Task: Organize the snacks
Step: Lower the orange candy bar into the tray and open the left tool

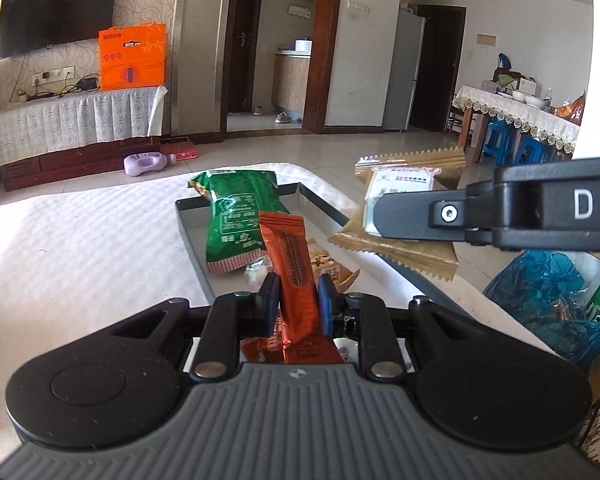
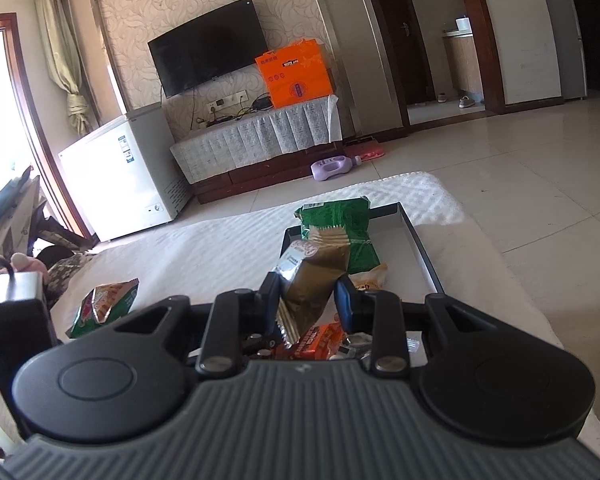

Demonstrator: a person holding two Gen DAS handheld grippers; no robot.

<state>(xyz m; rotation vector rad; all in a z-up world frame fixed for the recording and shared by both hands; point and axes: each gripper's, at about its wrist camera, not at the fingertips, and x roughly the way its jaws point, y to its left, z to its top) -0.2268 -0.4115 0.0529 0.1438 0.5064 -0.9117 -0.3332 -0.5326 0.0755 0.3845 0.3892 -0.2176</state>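
Snacks here are light foil packets, crinkly, soft and slick, best pinched flat across the middle, away from the sealed ends.

Left wrist view: the left gripper [image 1: 298,300] has its jaws closed on an orange packet [image 1: 294,264], gripped across its lower middle, the top end standing up ahead of the jaws. Just beyond lies a tray [image 1: 192,232] on the white-covered table [image 1: 80,240], holding a green packet [image 1: 236,220] and a pale wrapper [image 1: 326,266] ahead of the jaws. To the right and above, the right gripper [image 1: 404,216] reaches in, holding a gold packet [image 1: 408,216] over the tray's right rim. A blue plastic bag [image 1: 548,284] sits off to the right.

Right wrist view: the right gripper [image 2: 310,300] has its jaws clamped on the gold packet [image 2: 312,280], which bends limply between them. Ahead is the tray [image 2: 418,248] with the green packet [image 2: 348,232]; that packet fills the far end, so free space is to the right. Another green packet [image 2: 104,304] lies on the table, left of the jaws. Below the jaws more wrappers [image 2: 320,340] show, orange among them.
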